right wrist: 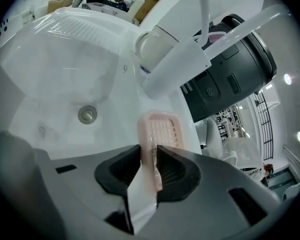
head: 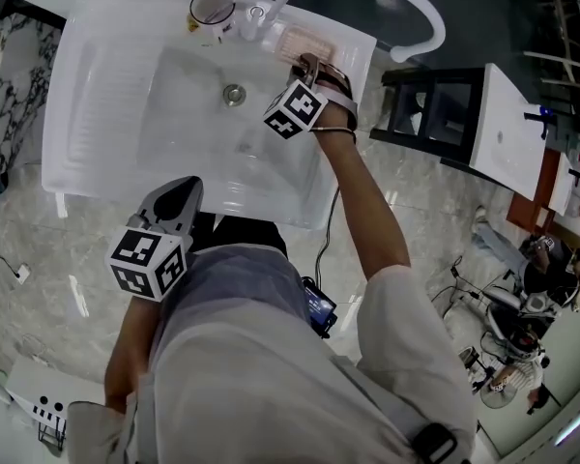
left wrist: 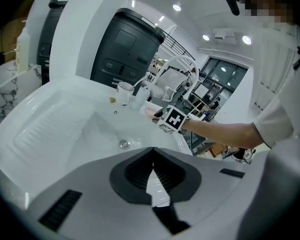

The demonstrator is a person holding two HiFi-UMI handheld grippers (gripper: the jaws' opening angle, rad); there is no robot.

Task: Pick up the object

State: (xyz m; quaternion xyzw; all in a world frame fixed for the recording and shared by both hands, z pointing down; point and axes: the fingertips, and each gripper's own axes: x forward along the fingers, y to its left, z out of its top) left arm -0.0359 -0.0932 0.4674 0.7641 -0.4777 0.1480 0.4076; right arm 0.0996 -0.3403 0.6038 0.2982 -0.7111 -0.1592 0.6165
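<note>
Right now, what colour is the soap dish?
The soap dish is pale pink, with a slotted grid; it shows best in the right gripper view.

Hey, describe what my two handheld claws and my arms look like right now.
Both the left claw and the right claw are grey plastic shells with black ribbed pads. Each carries a white cube with black square markers, left and right. A thin black cable runs by the right forearm. You wear a pale grey short-sleeved top.

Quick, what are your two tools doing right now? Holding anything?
Left tool: closed, nothing in it.
Right tool: closed on the rim of the pink soap dish.
</note>
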